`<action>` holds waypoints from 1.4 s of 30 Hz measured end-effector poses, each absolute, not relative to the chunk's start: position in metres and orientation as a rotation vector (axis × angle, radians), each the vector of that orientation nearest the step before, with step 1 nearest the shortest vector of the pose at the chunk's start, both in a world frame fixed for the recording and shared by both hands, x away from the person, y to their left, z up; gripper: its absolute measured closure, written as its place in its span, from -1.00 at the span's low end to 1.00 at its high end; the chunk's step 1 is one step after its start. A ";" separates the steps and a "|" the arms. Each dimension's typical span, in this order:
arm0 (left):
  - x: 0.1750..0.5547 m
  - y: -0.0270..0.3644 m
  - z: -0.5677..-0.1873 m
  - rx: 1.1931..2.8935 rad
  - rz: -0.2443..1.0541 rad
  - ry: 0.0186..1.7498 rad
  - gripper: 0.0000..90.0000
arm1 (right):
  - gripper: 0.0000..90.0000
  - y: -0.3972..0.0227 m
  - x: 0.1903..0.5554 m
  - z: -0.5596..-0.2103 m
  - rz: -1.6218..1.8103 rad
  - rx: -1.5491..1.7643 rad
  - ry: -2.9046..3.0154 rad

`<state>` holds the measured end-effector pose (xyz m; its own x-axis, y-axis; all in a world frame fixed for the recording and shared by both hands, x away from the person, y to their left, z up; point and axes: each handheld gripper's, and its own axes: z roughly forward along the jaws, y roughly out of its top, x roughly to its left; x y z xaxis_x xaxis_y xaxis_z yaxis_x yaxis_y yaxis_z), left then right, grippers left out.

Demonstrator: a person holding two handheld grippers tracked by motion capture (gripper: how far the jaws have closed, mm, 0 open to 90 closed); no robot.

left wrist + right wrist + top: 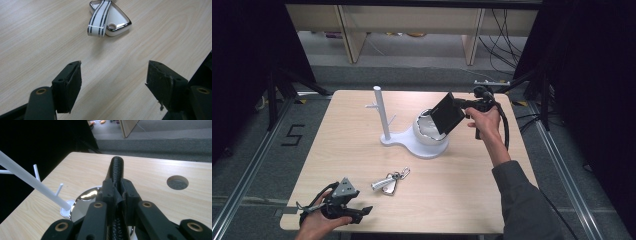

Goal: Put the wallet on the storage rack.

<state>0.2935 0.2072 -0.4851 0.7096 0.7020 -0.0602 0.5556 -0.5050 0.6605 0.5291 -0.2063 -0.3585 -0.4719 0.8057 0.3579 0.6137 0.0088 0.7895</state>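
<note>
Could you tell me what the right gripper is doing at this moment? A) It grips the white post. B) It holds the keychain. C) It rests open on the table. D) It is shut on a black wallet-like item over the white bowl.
D: the right gripper has its jaws closed on the black item, held above the white bowl; the keychain lies on the table.
</note>
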 end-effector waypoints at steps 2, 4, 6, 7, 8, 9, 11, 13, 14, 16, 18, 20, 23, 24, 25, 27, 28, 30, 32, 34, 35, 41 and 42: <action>0.294 0.207 -0.485 2.242 0.281 0.955 -0.38 | 0.85 -0.202 0.530 -0.358 1.454 1.521 2.082; 0.293 0.207 -0.485 2.239 0.279 0.955 -0.38 | 0.85 -0.199 0.532 -0.360 1.450 1.528 2.084; 0.293 0.207 -0.485 2.245 0.280 0.948 -0.38 | 0.85 -0.198 0.536 -0.365 1.443 1.502 2.094; 0.293 0.207 -0.485 2.245 0.280 0.948 -0.38 | 0.85 -0.198 0.536 -0.365 1.443 1.502 2.094; 0.293 0.207 -0.485 2.246 0.280 0.949 -0.38 | 0.85 -0.195 0.538 -0.370 1.445 1.515 2.096; 0.293 0.207 -0.485 2.246 0.280 0.949 -0.38 | 0.85 -0.194 0.538 -0.372 1.443 1.526 2.096; 0.293 0.207 -0.485 2.246 0.278 0.948 -0.38 | 0.85 -0.193 0.539 -0.375 1.444 1.530 2.100; 0.293 0.207 -0.485 2.248 0.280 0.946 -0.38 | 0.85 -0.189 0.539 -0.381 1.435 1.546 2.109; 0.293 0.207 -0.485 2.245 0.280 0.949 -0.38 | 0.85 -0.187 0.540 -0.387 1.429 1.554 2.120; 0.293 0.208 -0.485 2.245 0.282 0.948 -0.38 | 0.84 -0.183 0.543 -0.398 1.419 1.541 2.151; 0.293 0.208 -0.485 2.249 0.283 0.947 -0.38 | 0.83 -0.181 0.543 -0.404 1.445 1.554 2.143; 0.293 0.208 -0.485 2.247 0.283 0.949 -0.38 | 0.80 -0.180 0.544 -0.405 1.434 1.545 2.142; 0.293 0.207 -0.485 2.245 0.281 0.949 -0.38 | 0.70 -0.181 0.545 -0.405 1.402 1.530 2.137; 0.292 0.207 -0.486 2.240 0.276 0.950 -0.38 | 0.62 -0.181 0.544 -0.404 1.390 1.550 2.131; 0.293 0.207 -0.486 2.248 0.273 0.944 -0.38 | 0.44 -0.182 0.545 -0.406 1.401 1.572 2.152; 0.292 0.207 -0.486 2.249 0.274 0.945 -0.38 | 0.30 -0.184 0.544 -0.406 1.353 1.616 2.155; 0.293 0.207 -0.486 2.260 0.273 0.926 -0.38 | 0.12 -0.188 0.545 -0.408 1.356 1.586 2.152; 0.293 0.207 -0.486 2.259 0.276 0.930 -0.39 | 0.05 -0.189 0.544 -0.408 1.369 1.593 2.154; 0.293 0.207 -0.486 2.254 0.271 0.943 -0.39 | 0.00 -0.193 0.542 -0.407 1.387 1.580 2.163; 0.293 0.207 -0.486 2.255 0.272 0.941 -0.39 | -0.13 -0.198 0.536 -0.402 1.385 1.584 2.148; 0.292 0.207 -0.486 2.253 0.271 0.947 -0.39 | -0.15 -0.199 0.534 -0.400 1.395 1.589 2.142; 0.292 0.207 -0.486 2.255 0.270 0.951 -0.40 | -0.24 -0.211 0.517 -0.392 1.454 1.571 2.093; 0.292 0.207 -0.486 2.254 0.270 0.952 -0.40 | -0.24 -0.214 0.514 -0.394 1.464 1.525 2.097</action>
<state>0.2921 0.2072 -0.4864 0.7126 0.6986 -0.0651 0.5608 -0.5114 0.6511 0.5139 -0.2140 -0.3935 -0.4654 0.7968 0.3855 0.6366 -0.0013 0.7712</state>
